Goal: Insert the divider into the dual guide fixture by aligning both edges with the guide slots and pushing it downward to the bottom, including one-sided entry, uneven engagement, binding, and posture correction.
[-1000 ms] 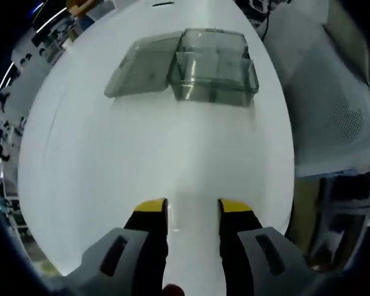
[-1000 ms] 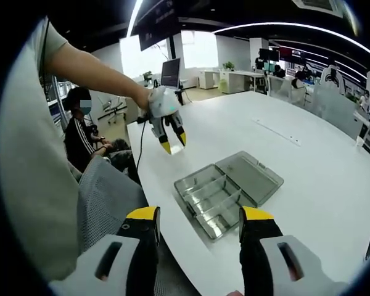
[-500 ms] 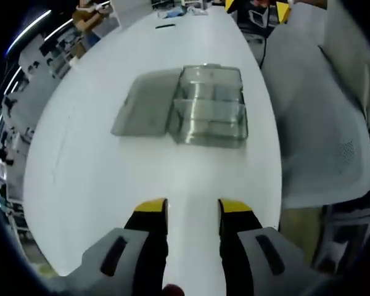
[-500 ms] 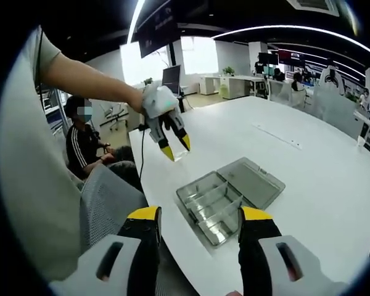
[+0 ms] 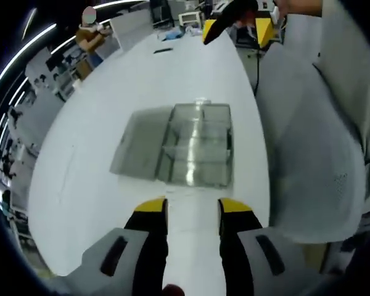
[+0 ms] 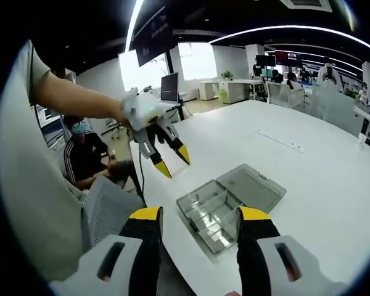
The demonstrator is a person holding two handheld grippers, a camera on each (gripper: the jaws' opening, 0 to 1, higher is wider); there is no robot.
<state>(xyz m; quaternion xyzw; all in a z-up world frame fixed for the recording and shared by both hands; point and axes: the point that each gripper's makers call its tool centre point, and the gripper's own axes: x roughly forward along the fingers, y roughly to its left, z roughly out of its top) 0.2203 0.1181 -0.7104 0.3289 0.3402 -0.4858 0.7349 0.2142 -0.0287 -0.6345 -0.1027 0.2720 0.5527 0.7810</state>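
Both claws, left (image 5: pixel 192 208) and right (image 6: pixel 194 214), hang wide and empty above the clear box (image 5: pixel 194 152) at 12 o'clock on the white surface (image 5: pixel 98 142); seemingly the approach step, next finding and gripping the divider.

No text, label, brand, number or sign can be read in either view. The monitors (image 6: pixel 171 73) far beyond the right gripper's jaws are too small and too bright to make out.
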